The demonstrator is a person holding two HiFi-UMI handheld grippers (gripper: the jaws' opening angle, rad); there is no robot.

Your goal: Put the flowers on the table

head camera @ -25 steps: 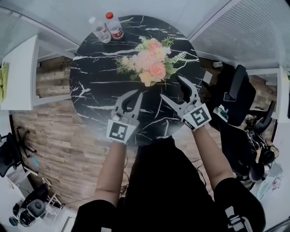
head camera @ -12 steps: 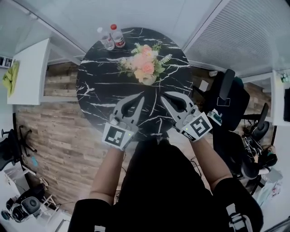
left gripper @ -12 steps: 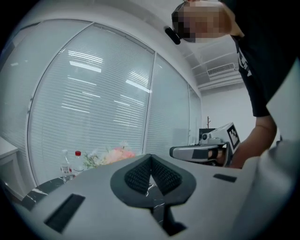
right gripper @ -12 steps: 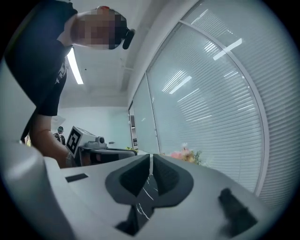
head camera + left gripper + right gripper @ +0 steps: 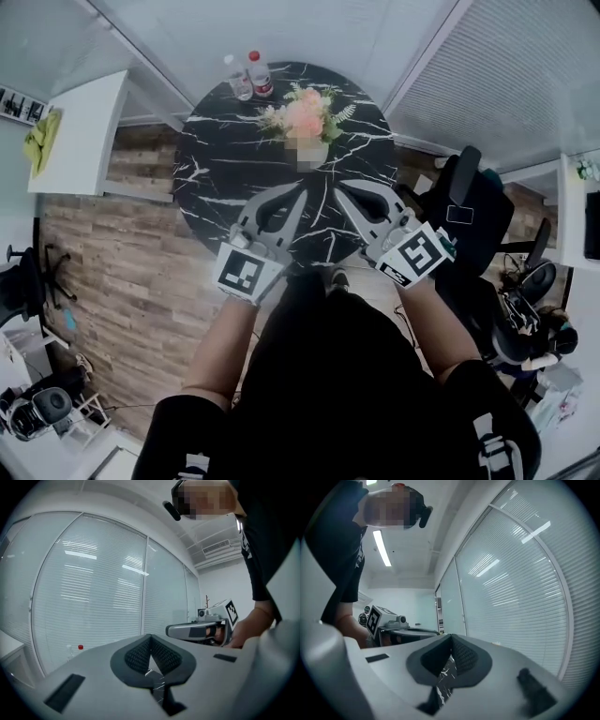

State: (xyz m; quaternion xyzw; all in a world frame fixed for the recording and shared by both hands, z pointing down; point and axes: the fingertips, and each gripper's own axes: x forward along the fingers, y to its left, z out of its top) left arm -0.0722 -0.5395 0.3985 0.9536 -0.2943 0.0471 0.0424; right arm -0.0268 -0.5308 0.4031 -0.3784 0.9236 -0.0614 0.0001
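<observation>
Black marble table lies beneath the left gripper, whose jaws are pressed together on nothing, while the flowers rest on it well ahead of both tips, neither hand clearly nearer, and the right gripper has just closed its jaws, also empty.

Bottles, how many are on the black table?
2. A pale-capped bottle and a red-capped bottle stand side by side at the table's far edge, left of the flowers. None seems hidden.
</observation>
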